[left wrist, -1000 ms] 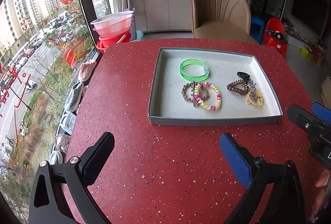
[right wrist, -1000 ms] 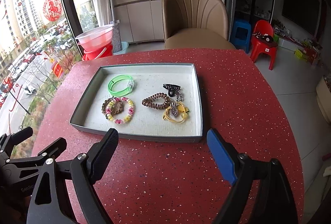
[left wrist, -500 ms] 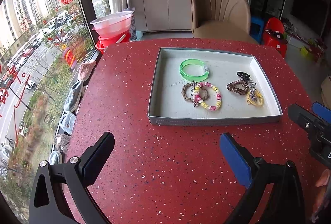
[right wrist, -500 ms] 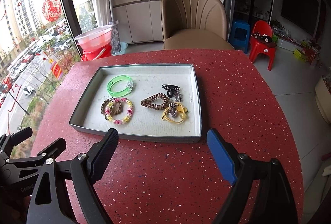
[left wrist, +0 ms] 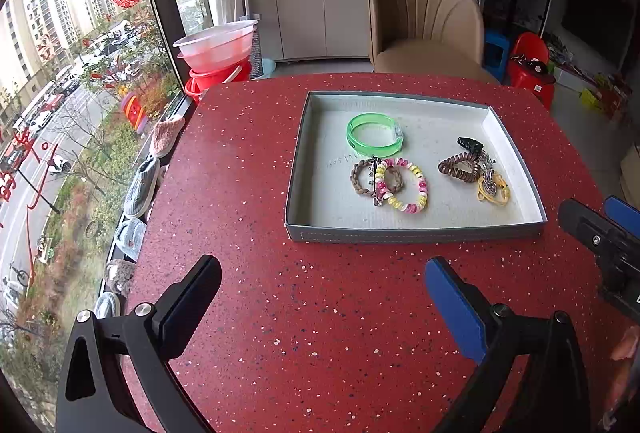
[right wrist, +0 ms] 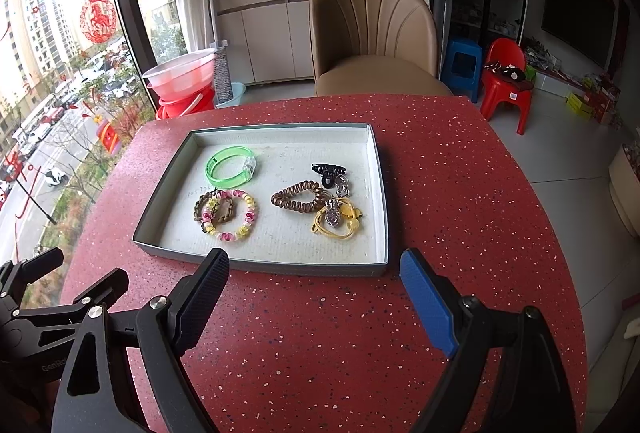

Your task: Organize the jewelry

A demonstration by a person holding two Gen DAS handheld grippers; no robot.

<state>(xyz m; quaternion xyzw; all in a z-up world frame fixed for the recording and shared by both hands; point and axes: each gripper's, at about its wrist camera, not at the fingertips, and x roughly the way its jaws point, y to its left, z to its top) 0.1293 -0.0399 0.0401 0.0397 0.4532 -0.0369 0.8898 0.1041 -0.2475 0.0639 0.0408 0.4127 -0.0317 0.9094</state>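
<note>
My left view alone shows slippers (left wrist: pixel 138 189) along the window edge. The tray (right wrist: pixel 256 265) of jewelry (right wrist: pixel 226 211) sits mid-counter (right wrist: pixel 340 345), with bare counter between it and both claws: left claw (left wrist: pixel 320 297) and right claw (right wrist: pixel 316 293) are spread, gripping nothing.

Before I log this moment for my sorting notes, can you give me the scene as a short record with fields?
surface: red speckled table
container: shallow grey cardboard tray, open, on the table
tray, window side: translucent green plastic bangle; brown braided bracelet overlapped by pink-and-yellow beaded bracelet
tray, other side: brown spiral hair tie; black hair claw; yellow cord with charm
left gripper: open, empty, short of the tray
right gripper: open, empty, at the tray's near edge
</note>
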